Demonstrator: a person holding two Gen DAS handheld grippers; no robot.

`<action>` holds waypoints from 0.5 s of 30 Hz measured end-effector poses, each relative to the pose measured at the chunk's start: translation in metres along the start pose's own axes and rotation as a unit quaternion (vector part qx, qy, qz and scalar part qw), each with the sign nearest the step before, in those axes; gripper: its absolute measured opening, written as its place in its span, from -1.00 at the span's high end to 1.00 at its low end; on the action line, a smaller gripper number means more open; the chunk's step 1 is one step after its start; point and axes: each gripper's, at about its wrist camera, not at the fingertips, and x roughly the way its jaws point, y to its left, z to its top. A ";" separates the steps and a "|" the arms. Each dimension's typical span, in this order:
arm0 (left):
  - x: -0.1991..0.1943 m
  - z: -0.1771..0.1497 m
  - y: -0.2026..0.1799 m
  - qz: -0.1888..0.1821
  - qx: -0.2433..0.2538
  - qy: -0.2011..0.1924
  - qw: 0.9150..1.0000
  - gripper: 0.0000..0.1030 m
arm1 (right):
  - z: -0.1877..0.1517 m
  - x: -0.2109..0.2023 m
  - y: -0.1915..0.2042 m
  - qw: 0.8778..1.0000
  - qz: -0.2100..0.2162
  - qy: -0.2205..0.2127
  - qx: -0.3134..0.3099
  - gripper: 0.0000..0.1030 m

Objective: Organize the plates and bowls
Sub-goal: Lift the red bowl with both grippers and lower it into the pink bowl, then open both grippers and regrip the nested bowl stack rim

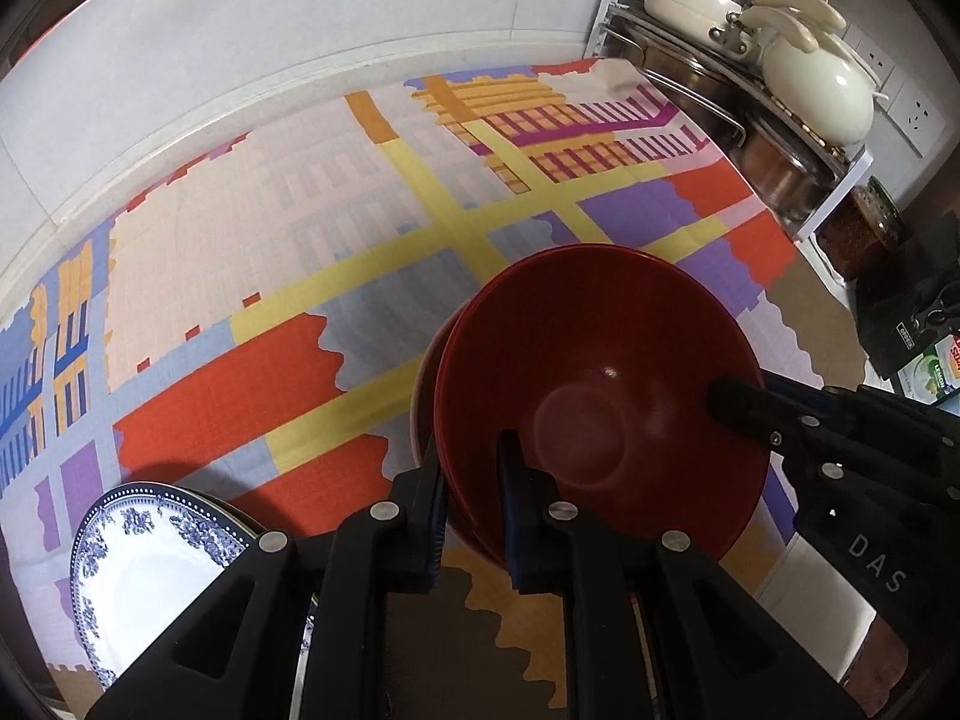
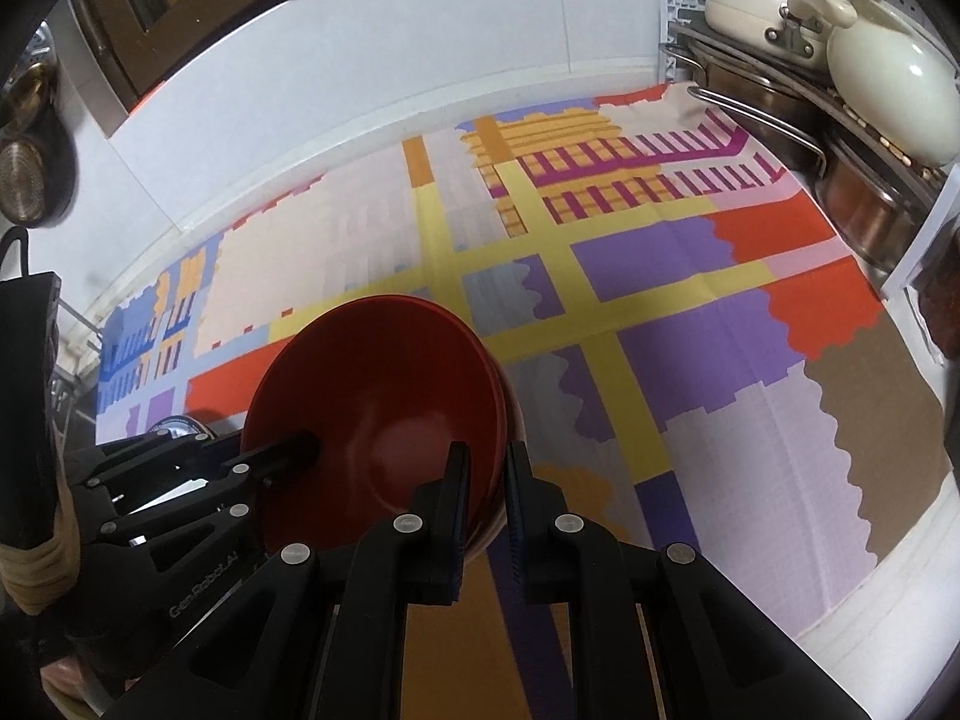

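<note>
Sitting at the far left on the patterned cloth [image 1: 252, 228], a blue-and-white plate [image 1: 150, 564] lies apart from the glossy red bowls [image 1: 600, 372], nested and tilted above the cloth. The left gripper [image 1: 471, 498] pinches their near-left rim, fingers nearly together; the right gripper [image 2: 486, 504] pinches the opposite rim likewise.
</note>
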 end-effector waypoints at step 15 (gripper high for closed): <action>-0.003 0.002 -0.005 -0.008 0.011 0.001 1.000 0.38 | -0.003 0.006 -0.002 1.000 -0.009 0.005 -0.011 0.71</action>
